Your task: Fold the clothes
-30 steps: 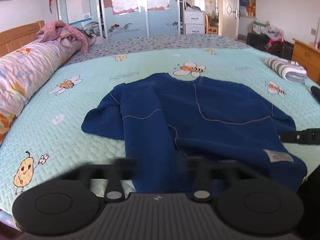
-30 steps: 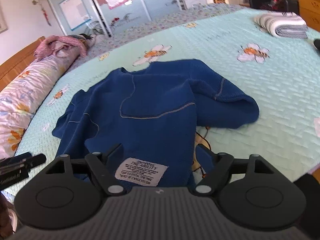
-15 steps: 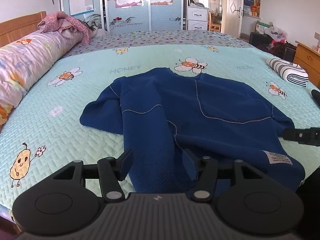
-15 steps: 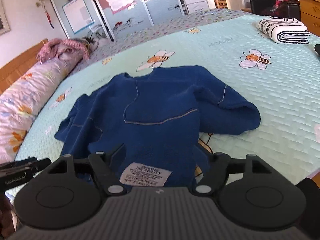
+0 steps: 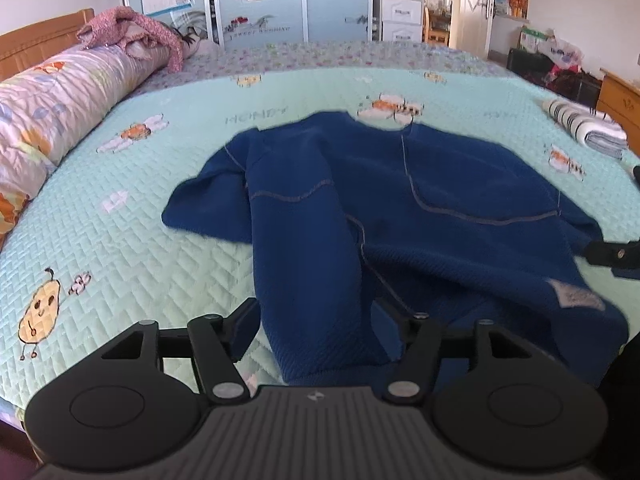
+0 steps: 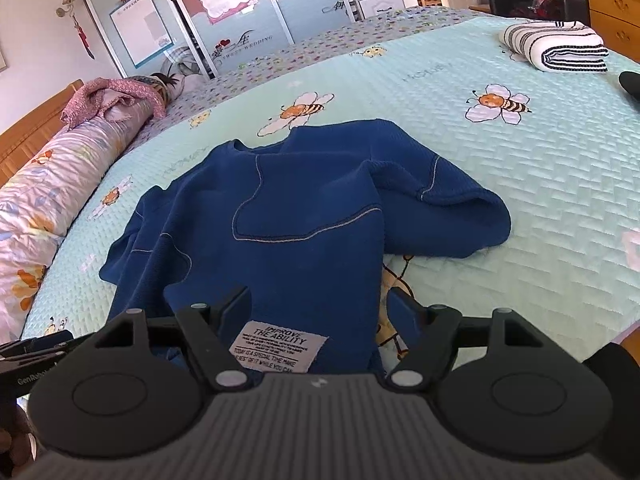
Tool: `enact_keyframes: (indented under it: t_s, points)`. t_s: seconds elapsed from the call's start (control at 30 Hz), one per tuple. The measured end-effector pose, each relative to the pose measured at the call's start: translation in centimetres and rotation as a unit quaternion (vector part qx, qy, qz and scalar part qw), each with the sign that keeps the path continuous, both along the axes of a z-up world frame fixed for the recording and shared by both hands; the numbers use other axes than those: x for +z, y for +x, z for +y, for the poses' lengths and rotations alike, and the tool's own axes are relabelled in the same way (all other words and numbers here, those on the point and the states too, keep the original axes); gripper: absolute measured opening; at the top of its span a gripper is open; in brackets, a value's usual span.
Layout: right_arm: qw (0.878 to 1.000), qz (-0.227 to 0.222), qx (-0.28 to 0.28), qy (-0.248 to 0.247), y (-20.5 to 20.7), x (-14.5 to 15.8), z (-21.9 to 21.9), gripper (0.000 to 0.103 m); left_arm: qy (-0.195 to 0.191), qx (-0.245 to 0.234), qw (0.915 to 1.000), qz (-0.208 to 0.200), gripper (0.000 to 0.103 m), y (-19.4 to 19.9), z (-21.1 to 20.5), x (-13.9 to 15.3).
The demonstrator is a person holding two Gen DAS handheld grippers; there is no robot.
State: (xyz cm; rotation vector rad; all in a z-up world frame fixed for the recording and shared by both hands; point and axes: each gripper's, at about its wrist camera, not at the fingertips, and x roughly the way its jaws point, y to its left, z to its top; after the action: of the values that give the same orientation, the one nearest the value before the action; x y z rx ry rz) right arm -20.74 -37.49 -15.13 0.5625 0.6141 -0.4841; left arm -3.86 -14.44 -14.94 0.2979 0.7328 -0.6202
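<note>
A dark blue sweater (image 5: 400, 208) (image 6: 304, 220) lies spread on the pale green bee-print quilt (image 5: 120, 264) (image 6: 520, 184), with both sleeves folded in over its body. My left gripper (image 5: 316, 320) hovers at the near end of the folded left part. Its jaws are opening, the cloth lies between them, and the pads do not press on it. My right gripper (image 6: 320, 308) stands open over the near hem, with the white label (image 6: 280, 346) between its fingers. Each gripper's tip shows at the edge of the other's view.
A folded striped cloth (image 5: 588, 128) (image 6: 556, 46) lies at the bed's far right. A long floral bolster (image 5: 60, 92) (image 6: 40, 204) with a pink garment (image 5: 128, 32) on it runs along the left. A wooden dresser (image 6: 612, 4) stands right of the bed.
The left jaws went from shut on the sweater's near edge to wide apart, letting it go. The right jaws widened too. The sweater now rests on the quilt.
</note>
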Motion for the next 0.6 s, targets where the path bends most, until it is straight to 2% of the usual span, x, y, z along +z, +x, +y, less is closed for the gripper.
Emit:
enact_keyframes:
  t_s: [0.23,0.5,0.57,0.6]
  points:
    - [0.999,0.045,0.005,0.01,0.5,-1.8,0.2,0.077,0.016,0.004,0.998,0.061,0.067,1.2,0.0,-4.0]
    - [0.998,0.062,0.018,0.024,0.7,-3.2,0.4,0.079,0.001,0.006,0.9975,0.07,0.069,1.2,0.2,-4.5]
    - [0.997,0.058,0.038,0.035,0.9,-3.4,0.7,0.07,-0.006,0.003,0.9975,0.071,0.063,1.1,0.2,-4.6]
    - [0.996,0.059,0.049,0.036,1.1,-3.6,0.8,0.056,-0.01,-0.003,0.9972,0.074,0.058,1.1,0.0,-4.7]
